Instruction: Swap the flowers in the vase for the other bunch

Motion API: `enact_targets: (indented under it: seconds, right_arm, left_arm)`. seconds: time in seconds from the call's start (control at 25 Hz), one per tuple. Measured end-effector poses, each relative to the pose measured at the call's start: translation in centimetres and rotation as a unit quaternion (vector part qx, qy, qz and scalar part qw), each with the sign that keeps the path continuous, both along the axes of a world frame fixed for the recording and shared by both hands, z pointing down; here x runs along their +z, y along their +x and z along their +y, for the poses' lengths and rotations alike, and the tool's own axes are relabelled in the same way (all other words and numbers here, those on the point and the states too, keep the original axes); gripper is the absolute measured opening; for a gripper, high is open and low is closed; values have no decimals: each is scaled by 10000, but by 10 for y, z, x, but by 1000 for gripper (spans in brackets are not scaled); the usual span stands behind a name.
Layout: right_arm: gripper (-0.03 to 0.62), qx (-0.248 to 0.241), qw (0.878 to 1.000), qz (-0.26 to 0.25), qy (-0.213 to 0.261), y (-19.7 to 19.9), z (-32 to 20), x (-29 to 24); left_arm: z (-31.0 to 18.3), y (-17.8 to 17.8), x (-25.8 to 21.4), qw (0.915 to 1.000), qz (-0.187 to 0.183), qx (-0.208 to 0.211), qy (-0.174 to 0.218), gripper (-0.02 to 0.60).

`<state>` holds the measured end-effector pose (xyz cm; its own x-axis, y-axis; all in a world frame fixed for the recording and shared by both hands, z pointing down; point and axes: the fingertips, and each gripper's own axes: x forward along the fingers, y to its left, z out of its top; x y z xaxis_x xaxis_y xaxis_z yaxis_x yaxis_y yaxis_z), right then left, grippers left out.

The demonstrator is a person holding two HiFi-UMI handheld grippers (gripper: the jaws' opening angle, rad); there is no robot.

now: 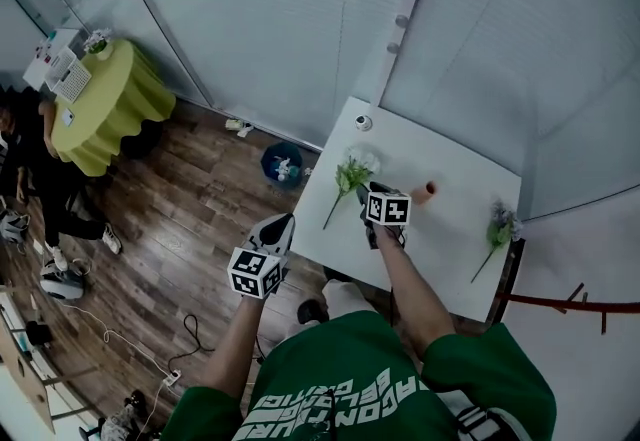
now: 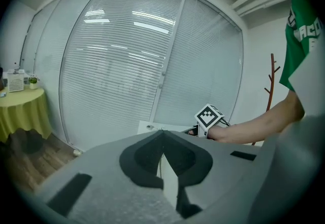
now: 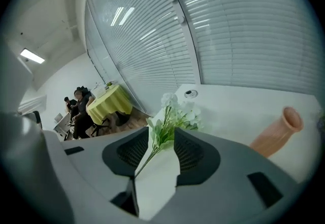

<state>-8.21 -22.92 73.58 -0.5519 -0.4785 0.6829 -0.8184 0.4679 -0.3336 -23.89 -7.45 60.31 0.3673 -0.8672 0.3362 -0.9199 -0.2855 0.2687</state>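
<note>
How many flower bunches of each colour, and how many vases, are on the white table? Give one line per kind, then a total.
White flower bunch: 1
Purple flower bunch: 1
Vase, lying on its side: 1
Total: 3

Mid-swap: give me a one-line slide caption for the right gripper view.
Right tongs open, facing the white-blossomed, green-stemmed flower bunch lying on the white table, peach tubular vase on its side nearby.
</note>
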Motion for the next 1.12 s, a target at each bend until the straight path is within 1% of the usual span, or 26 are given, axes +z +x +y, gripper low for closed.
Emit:
enact_targets:
  seconds: [0.04, 0.24, 0.4, 0.52, 0.64, 0.72, 0.92, 1.04, 1.12]
  right_arm:
    - [155, 65, 9999, -9, -85, -3, -4, 6]
    - [218, 467, 9977, -102, -484, -12, -26, 37]
    - [233, 718, 9944, -142, -766, -20, -44, 59]
    - [233, 810, 9913, -127, -1026, -26, -55, 77]
    - [233, 761, 9893, -19, -1242, -30, -65, 98]
    - [233, 655, 9896, 143, -1272, -34, -69, 108]
    - [227, 330, 9906, 608, -1177, -44, -70, 122]
    - [187, 212, 9894, 767, -1212, -44, -64, 129]
    - [153, 175, 9898, 777, -1185, -46, -67, 127]
  left_arm:
    - [-3, -2, 1, 10000, 3, -33, -17, 6]
    - [-22, 0, 6, 9998, 98, -136, -85, 6]
    - [-37, 7, 10, 9998, 114, -102, -148, 6]
    - [-45, 8, 14, 9997, 103, -107, -214, 6]
    - [-51, 7, 21, 9995, 73, -139, -280, 6]
    - [-52, 1, 23, 9993, 55, -193, -302, 6]
    - [-49, -9, 32, 9987, 72, -319, -387, 6]
    - [-46, -11, 34, 9982, 114, -389, -436, 6]
    - [-49, -14, 30, 9982, 110, -417, -422, 6]
